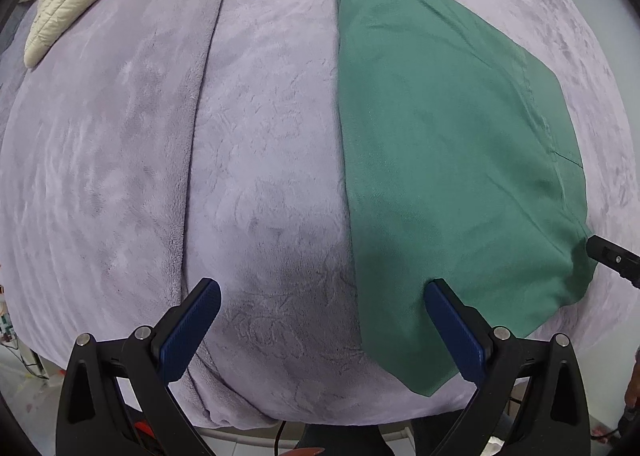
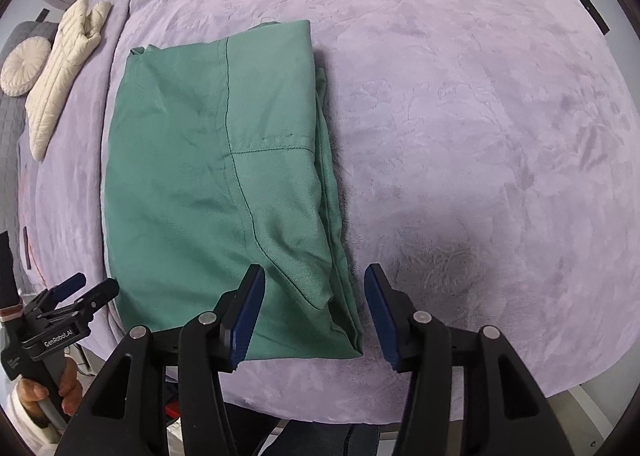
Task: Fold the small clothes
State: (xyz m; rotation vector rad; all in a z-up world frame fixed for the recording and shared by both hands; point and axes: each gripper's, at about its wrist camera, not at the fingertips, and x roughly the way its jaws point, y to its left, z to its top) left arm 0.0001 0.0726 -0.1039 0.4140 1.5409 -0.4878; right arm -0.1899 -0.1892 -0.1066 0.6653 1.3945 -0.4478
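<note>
Both tools hang apart over the bed [image 2: 480, 95]. The right tool [image 2: 316, 312] straddles the folded green garment's [image 2: 200, 175] corner, gripping nothing. The left tool [image 1: 322, 322] holds nothing.

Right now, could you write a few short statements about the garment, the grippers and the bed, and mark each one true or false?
1. The green garment lies folded on the lilac blanket. True.
2. The right gripper is clamped on the garment. False: its jaws stand apart, above the garment's corner.
3. The left gripper is open and holds nothing. True.
4. The cream quilted piece lies on top of the green garment. False: it lies apart, near the blanket's far edge.
</note>
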